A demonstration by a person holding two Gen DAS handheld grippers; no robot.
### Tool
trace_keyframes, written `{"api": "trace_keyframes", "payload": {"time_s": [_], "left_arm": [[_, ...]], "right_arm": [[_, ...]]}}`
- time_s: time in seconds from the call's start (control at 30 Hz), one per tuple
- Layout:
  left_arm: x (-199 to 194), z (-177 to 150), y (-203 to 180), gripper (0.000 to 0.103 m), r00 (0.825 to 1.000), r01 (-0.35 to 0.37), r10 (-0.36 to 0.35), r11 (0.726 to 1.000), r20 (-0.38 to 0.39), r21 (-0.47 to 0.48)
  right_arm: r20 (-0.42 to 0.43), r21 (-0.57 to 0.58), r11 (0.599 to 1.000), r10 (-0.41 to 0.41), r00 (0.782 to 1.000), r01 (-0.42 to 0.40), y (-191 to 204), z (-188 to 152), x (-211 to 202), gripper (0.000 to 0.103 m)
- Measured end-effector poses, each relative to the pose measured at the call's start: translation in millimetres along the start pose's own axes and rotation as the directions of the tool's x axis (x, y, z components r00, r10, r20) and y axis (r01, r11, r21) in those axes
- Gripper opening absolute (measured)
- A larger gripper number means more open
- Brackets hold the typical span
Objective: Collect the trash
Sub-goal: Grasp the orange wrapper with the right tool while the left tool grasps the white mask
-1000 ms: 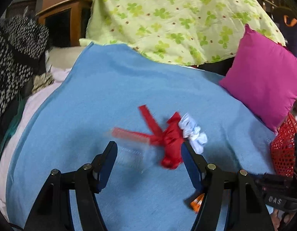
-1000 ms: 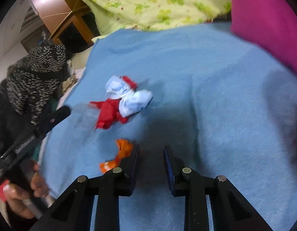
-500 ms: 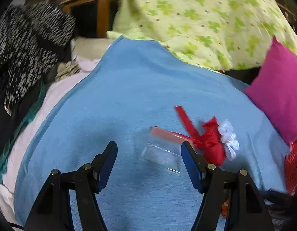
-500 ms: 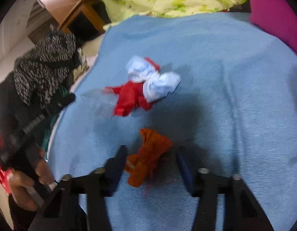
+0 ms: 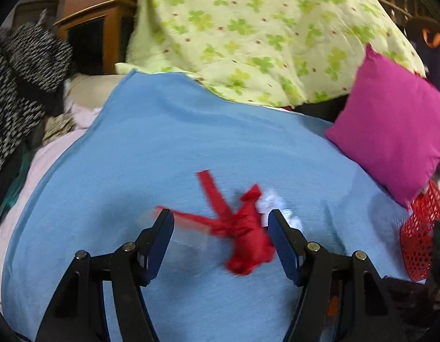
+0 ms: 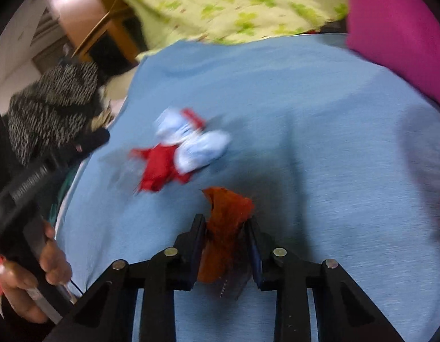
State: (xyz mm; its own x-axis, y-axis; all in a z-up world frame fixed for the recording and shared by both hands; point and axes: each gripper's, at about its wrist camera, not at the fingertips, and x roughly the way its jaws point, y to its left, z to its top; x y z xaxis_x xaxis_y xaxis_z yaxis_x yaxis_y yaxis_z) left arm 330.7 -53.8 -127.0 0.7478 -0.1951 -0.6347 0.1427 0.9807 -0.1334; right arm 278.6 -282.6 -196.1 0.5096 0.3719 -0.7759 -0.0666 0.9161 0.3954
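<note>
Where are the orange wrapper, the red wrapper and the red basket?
orange wrapper (image 6: 230, 216): right wrist view, crumpled middle above the pads.
red wrapper (image 5: 248, 239): left wrist view, bunched body.
red basket (image 5: 419, 228): left wrist view, mesh wall.

Blue blanket below tool – magenta pillow ahead-right, clover-print quilt straight ahead, speckled black-white garment far left.
</note>
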Motion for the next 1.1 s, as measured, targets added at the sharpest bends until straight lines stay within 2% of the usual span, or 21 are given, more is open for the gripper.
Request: {"api": "trace_keyframes", "payload": {"time_s": [0.2, 0.37, 0.4, 0.43, 0.53, 0.63, 0.73, 0.83, 0.93, 0.97, 1.0, 1.03, 1.07, 1.1], "left_arm": [[36, 9, -42, 0.069, 0.998, 0.01, -0.006, 0.997, -0.058, 0.078], [66, 11, -54, 0.069, 0.987, -0.01, 0.021, 0.998, -0.159, 0.07], [69, 10, -53, 0.059, 0.986, 0.0, 0.011, 0.998, -0.169, 0.064], [73, 9, -54, 0.037, 0.982, 0.007, 0.006, 0.998, -0.188, 0.065], [74, 8, -58, 0.023, 0.982, 0.024, -0.006, 0.995, -0.186, 0.097], [67, 7, -56, 0.019, 0.98, 0.078, -0.06, 0.993, -0.19, 0.084], [58, 5, -53, 0.016, 0.98, 0.098, -0.082, 0.992, -0.184, 0.083], [46, -4, -49, 0.016, 0.969, 0.158, -0.145, 0.986, -0.198, 0.051], [31, -10, -51, 0.016, 0.964, 0.198, -0.182, 0.978, -0.194, 0.07], [24, -12, -53, 0.016, 0.966, 0.202, -0.183, 0.975, -0.184, 0.09], [19, -14, -54, 0.016, 0.967, 0.204, -0.184, 0.973, -0.178, 0.105], [14, -18, -55, 0.016, 0.966, 0.211, -0.189, 0.971, -0.176, 0.116], [10, -21, -56, 0.016, 0.964, 0.222, -0.199, 0.967, -0.179, 0.123], [8, -24, -56, 0.016, 0.961, 0.231, -0.207, 0.965, -0.184, 0.126]], "right_arm": [[0.044, 0.068, 0.997, -0.024, 0.999, 0.021, -34, 7, -22, 0.03], [0.067, 0.083, 0.997, -0.014, 0.998, 0.009, -41, 13, -30, 0.03], [0.072, 0.084, 0.996, -0.014, 0.997, 0.008, -41, 14, -31, 0.03], [0.076, 0.085, 0.996, -0.012, 0.997, 0.005, -43, 15, -33, 0.03], [0.082, 0.089, 0.996, -0.007, 0.997, 0.0, -46, 16, -36, 0.03], [0.093, 0.096, 0.995, -0.003, 0.996, -0.005, -49, 19, -39, 0.03], [0.1, 0.097, 0.995, 0.0, 0.995, -0.009, -50, 20, -42, 0.03], [0.096, 0.112, 0.994, -0.003, 0.995, -0.008, -51, 20, -43, 0.03], [0.071, 0.178, 0.983, 0.04, 0.997, -0.052, -62, 23, -39, 0.032], [0.055, 0.216, 0.974, 0.062, 0.997, -0.072, -68, 24, -36, 0.034], [0.044, 0.239, 0.967, 0.077, 0.996, -0.086, -71, 24, -34, 0.04], [0.037, 0.26, 0.961, 0.092, 0.995, -0.099, -74, 24, -31, 0.048], [0.035, 0.276, 0.955, 0.103, 0.994, -0.109, -75, 24, -30, 0.067], [0.045, 0.29, 0.95, 0.111, 0.993, -0.119, -76, 23, -29, 0.069]]}}
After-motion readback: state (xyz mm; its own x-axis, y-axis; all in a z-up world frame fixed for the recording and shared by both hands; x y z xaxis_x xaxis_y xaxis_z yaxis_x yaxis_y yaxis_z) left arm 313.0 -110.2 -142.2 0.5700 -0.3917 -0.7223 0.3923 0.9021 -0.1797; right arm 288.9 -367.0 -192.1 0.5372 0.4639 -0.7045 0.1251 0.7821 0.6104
